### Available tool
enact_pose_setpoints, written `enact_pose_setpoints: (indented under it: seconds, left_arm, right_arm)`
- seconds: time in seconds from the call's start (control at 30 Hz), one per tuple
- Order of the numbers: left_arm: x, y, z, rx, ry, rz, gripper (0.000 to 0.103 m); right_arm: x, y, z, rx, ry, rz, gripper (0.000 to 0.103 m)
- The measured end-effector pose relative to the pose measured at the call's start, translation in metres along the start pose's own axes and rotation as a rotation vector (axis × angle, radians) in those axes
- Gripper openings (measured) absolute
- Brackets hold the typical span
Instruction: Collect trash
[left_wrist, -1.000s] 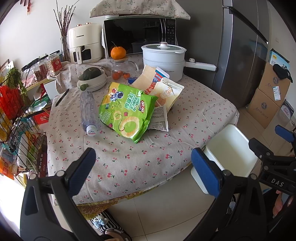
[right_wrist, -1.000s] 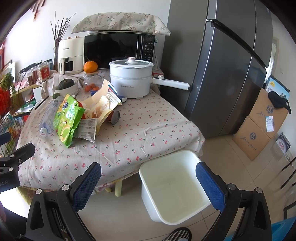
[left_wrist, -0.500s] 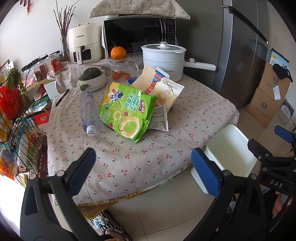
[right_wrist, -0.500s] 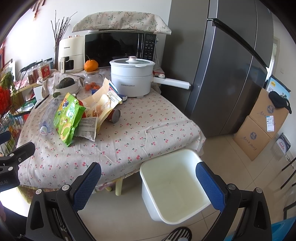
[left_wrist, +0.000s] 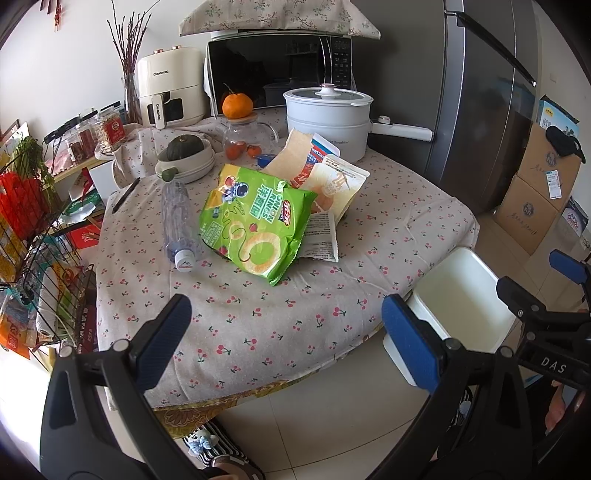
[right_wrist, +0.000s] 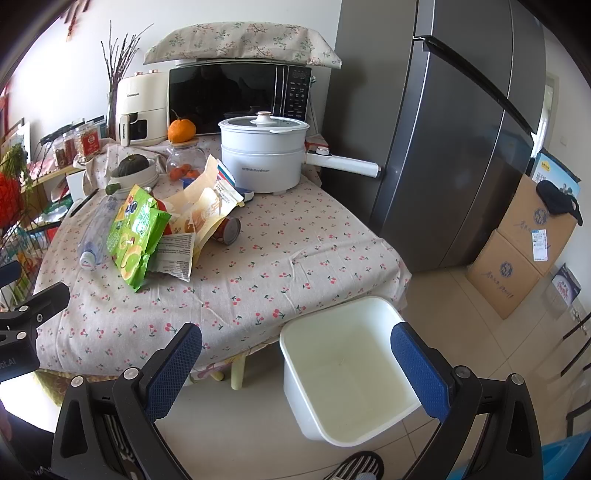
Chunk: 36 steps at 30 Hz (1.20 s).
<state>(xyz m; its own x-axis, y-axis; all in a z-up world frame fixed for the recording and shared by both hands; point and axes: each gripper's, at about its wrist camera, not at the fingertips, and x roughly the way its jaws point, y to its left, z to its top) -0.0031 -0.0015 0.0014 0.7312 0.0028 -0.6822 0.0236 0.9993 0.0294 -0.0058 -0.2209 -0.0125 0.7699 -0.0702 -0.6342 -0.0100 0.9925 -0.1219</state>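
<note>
A green snack bag (left_wrist: 255, 221) lies on the cherry-print table (left_wrist: 258, 325), over a beige wrapper (left_wrist: 334, 188) and a printed paper slip (left_wrist: 321, 240). An empty plastic bottle (left_wrist: 177, 218) lies to its left. A red can (right_wrist: 227, 229) shows under the wrappers in the right wrist view, with the green bag (right_wrist: 136, 236) and bottle (right_wrist: 96, 229). A white bin (right_wrist: 347, 369) stands on the floor by the table's right corner; it also shows in the left wrist view (left_wrist: 461, 299). My left gripper (left_wrist: 284, 339) is open and empty before the table's front edge. My right gripper (right_wrist: 295, 362) is open and empty above the bin.
A white pot (left_wrist: 328, 118), a microwave (left_wrist: 277, 74), an air fryer (left_wrist: 170, 88), a jar with an orange (left_wrist: 238, 105) on it and a bowl with a squash (left_wrist: 184, 151) stand at the back. A fridge (right_wrist: 461, 129) and cardboard boxes (right_wrist: 524, 243) are right; a wire rack (left_wrist: 33, 240) is left.
</note>
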Motion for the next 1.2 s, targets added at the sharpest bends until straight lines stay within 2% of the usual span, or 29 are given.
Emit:
enact_pose_setpoints:
  seconds: [0.37, 0.47, 0.63, 0.67, 0.73, 0.83, 0.9, 1.0, 1.1, 1.2]
  left_arm:
    - [0.006, 0.006, 0.0, -0.011, -0.006, -0.003, 0.102]
    - [0.01, 0.013, 0.007, -0.028, 0.013, -0.006, 0.102]
    - [0.021, 0.034, 0.025, -0.066, 0.04, -0.014, 0.102]
    - [0.025, 0.036, 0.029, -0.04, 0.068, 0.004, 0.102]
    - [0.033, 0.043, 0.037, -0.025, 0.105, 0.009, 0.102]
    - [0.044, 0.061, 0.047, -0.063, 0.105, -0.004, 0.102]
    - [0.053, 0.069, 0.051, -0.091, 0.127, 0.014, 0.102]
    - [0.072, 0.071, 0.052, -0.119, 0.18, -0.04, 0.102]
    - [0.089, 0.057, 0.049, -0.121, 0.19, -0.102, 0.1]
    - [0.107, 0.033, 0.047, -0.086, 0.182, -0.141, 0.095]
  right_arm:
    - [0.002, 0.0, 0.001, 0.004, 0.007, -0.006, 0.103]
    - [0.003, -0.001, 0.008, 0.013, 0.019, 0.003, 0.103]
    - [0.01, -0.001, 0.029, 0.013, 0.041, 0.049, 0.103]
    - [0.013, -0.001, 0.034, 0.01, 0.05, 0.064, 0.103]
    - [0.021, 0.001, 0.045, 0.004, 0.079, 0.104, 0.103]
    - [0.037, 0.007, 0.063, -0.028, 0.132, 0.143, 0.103]
    - [0.051, 0.011, 0.075, -0.049, 0.17, 0.161, 0.103]
    - [0.078, 0.013, 0.09, -0.042, 0.234, 0.212, 0.103]
    - [0.104, 0.011, 0.098, -0.017, 0.279, 0.275, 0.103]
    - [0.132, 0.008, 0.094, 0.003, 0.342, 0.291, 0.102]
